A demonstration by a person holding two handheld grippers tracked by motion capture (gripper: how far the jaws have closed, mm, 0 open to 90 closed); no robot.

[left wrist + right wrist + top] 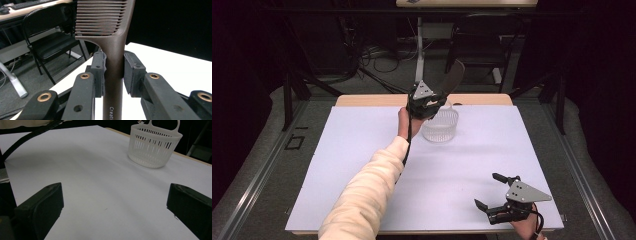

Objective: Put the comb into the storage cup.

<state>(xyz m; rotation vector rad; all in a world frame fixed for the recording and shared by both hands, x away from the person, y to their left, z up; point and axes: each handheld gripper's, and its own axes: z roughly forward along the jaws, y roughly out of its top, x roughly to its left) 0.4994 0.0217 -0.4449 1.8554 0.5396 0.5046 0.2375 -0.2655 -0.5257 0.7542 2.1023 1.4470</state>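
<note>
Left gripper (113,75) clamps comb (113,50) handle, above basket (440,125).

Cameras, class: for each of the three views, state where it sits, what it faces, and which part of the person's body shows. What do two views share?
High view: above the near table edge, facing forward and down; sleeve, both tools.
Left gripper view: on the left tool, looking along jaws clamping the comb.
Right gripper view: on the right tool, looking across the table.
Shared: the basket, in high and right gripper views.
</note>
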